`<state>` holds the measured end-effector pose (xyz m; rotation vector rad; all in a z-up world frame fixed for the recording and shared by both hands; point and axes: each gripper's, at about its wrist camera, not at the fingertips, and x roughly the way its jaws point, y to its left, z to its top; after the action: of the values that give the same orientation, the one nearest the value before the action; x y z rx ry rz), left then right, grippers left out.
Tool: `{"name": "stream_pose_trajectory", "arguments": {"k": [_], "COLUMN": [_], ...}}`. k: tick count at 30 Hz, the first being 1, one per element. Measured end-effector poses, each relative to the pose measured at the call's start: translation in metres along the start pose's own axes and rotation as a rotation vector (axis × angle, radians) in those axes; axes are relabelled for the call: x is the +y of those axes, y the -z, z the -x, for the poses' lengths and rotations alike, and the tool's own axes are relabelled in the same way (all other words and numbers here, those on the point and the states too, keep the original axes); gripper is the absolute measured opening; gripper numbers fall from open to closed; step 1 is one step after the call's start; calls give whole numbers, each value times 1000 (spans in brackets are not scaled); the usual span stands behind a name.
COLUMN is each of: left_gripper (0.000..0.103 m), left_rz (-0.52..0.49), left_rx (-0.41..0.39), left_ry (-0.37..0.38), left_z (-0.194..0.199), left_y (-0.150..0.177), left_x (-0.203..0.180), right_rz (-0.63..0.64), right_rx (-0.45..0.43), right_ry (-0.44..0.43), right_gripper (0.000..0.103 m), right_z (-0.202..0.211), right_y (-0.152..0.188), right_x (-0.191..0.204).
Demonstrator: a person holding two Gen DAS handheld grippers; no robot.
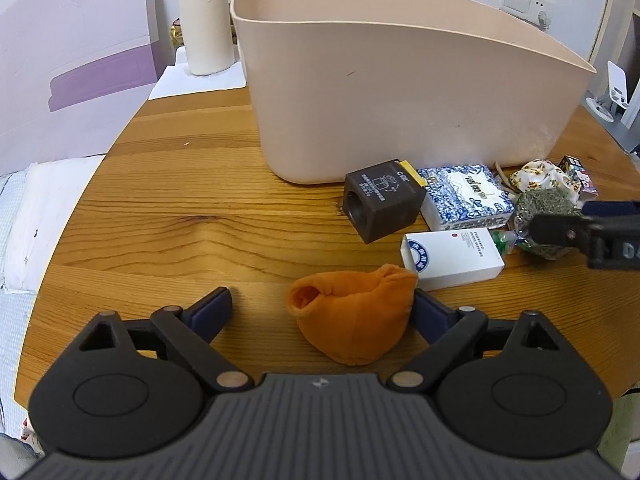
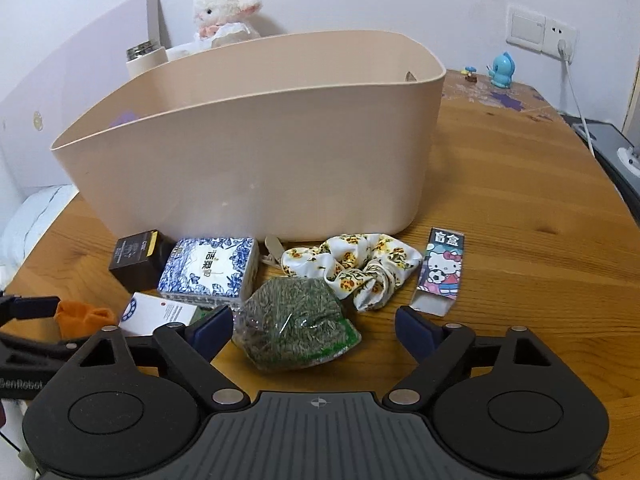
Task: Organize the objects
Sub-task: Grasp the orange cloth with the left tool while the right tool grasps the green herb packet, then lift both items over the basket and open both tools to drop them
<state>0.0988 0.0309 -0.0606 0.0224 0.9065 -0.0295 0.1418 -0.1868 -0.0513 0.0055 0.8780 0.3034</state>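
A beige plastic bin (image 1: 400,92) stands on the wooden table (image 1: 168,216); it also shows in the right wrist view (image 2: 256,152). My left gripper (image 1: 322,310) is open, with an orange cloth pouch (image 1: 354,316) between its fingers, against the right one. My right gripper (image 2: 314,328) is open around a clear bag of green dried bits (image 2: 294,326). In front of the bin lie a dark cube box (image 1: 380,200), a blue-and-white tissue pack (image 2: 210,266), a white box (image 1: 452,258), a floral scrunchie (image 2: 356,266) and a Hello Kitty box (image 2: 442,270).
A white thermos (image 1: 205,20) stands behind the bin at the left. A plush lamb (image 2: 224,12) sits behind the bin. A blue toy figure (image 2: 502,70) and a wall socket with cable (image 2: 560,40) are at the far right. A bed lies left of the table.
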Motion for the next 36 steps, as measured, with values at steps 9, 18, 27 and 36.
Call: {"name": "stream_pose_trajectory", "arguments": {"k": [9, 18, 27, 36], "left_gripper": [48, 19, 19, 19], "left_rz": [-50, -46, -26, -11], "left_rx": [-27, -32, -184, -350], "left_ry": [50, 117, 144, 89], "left_z": [9, 20, 67, 85], "left_y": [1, 4, -22, -85], "left_x": [-13, -17, -11, -20], "right_rz": [-25, -56, -31, -27], "right_rx": [-1, -31, -216, -378], "right_ry": [-22, -37, -57, -30], "right_gripper": [48, 31, 30, 30], "right_z": [4, 32, 95, 108], "right_y": [7, 16, -11, -77], "right_x": [4, -8, -9, -19]}}
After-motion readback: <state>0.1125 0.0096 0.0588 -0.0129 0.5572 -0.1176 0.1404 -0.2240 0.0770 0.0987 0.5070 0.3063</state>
